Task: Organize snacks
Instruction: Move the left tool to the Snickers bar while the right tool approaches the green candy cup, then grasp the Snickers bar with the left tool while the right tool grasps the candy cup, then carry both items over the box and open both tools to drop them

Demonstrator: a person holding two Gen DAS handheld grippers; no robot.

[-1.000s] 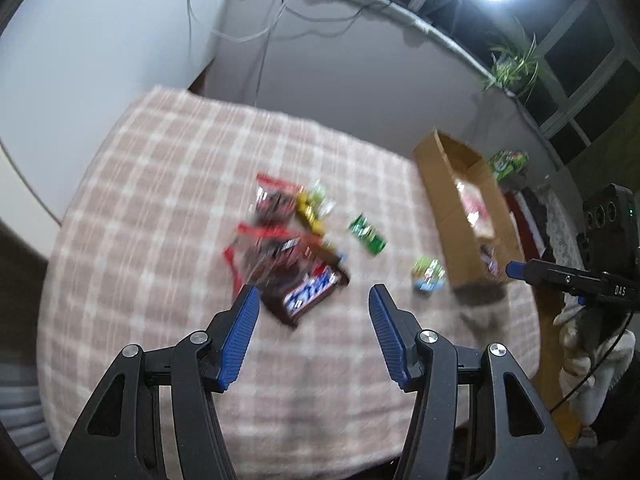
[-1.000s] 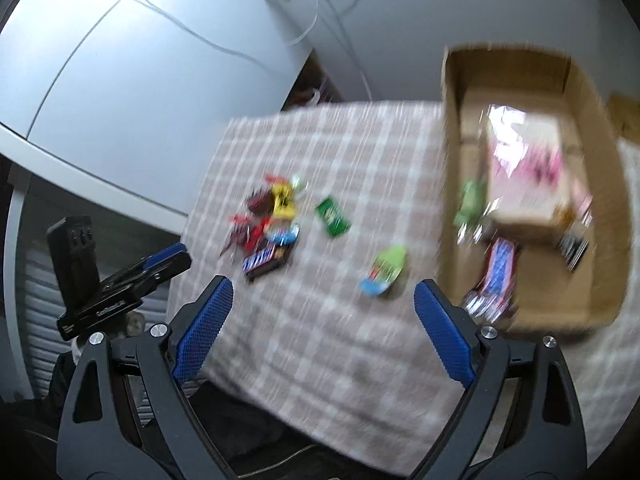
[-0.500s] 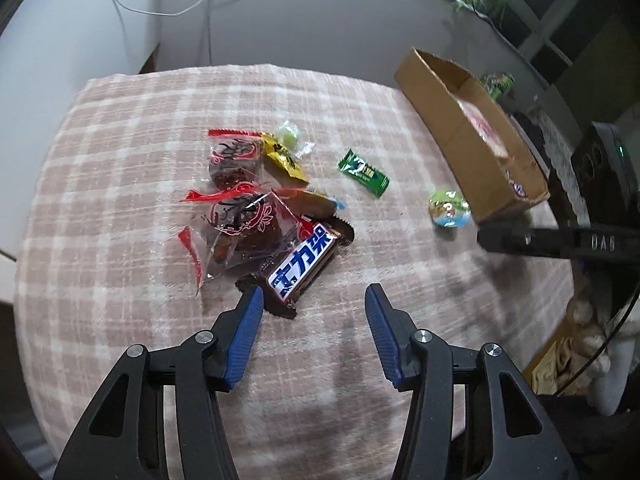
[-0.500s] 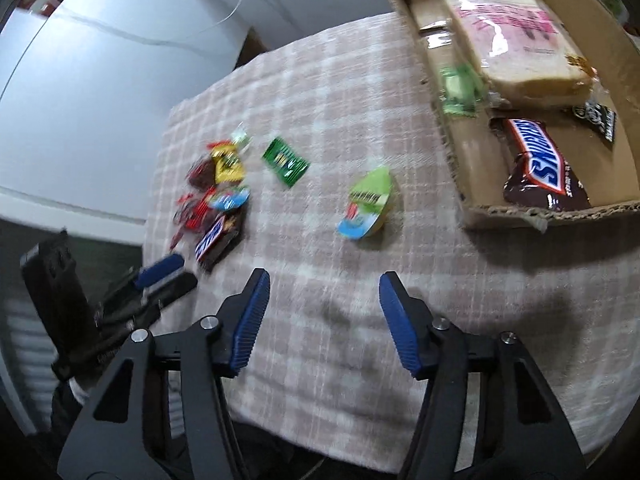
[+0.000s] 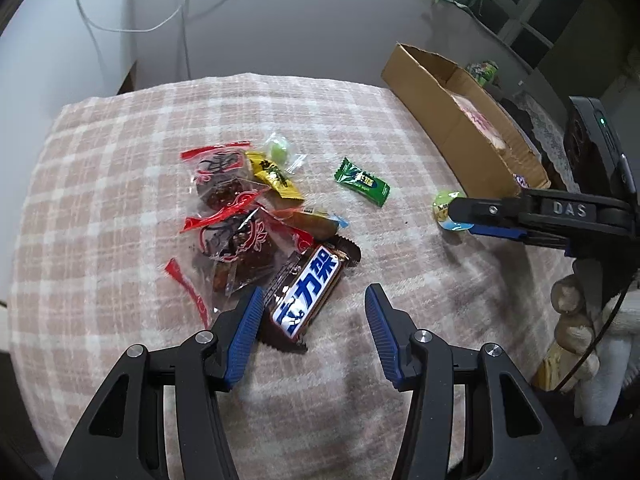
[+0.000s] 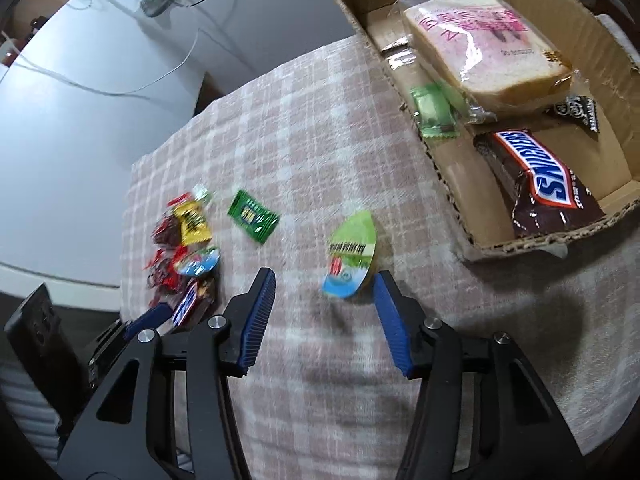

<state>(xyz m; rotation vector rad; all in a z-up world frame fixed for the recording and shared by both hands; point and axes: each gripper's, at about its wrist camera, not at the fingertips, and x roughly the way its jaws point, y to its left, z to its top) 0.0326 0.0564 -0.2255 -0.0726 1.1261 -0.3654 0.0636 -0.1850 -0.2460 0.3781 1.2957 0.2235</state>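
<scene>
My left gripper (image 5: 314, 300) is open, low over the plaid cloth, with a brown Snickers bar (image 5: 310, 295) lying between its fingertips. A heap of red, yellow and clear snack packets (image 5: 236, 204) lies just beyond, and a green candy (image 5: 362, 181) further right. My right gripper (image 6: 324, 284) is open, its fingertips on either side of a green and blue jelly cup (image 6: 352, 260). The cardboard box (image 6: 460, 204) at the upper right holds wrapped bread (image 6: 480, 52), a Snickers bar (image 6: 540, 176) and a green candy (image 6: 434, 114).
The plaid cloth (image 5: 100, 208) covers the table and drops away at its near and left edges. The right gripper (image 5: 520, 216) reaches in from the right in the left wrist view. Cables hang on the grey wall (image 5: 280, 20) behind. A plant stands at the back right.
Both grippers have moved down and forward toward the table. The left has come over the Snickers bar; the right has come up to the jelly cup.
</scene>
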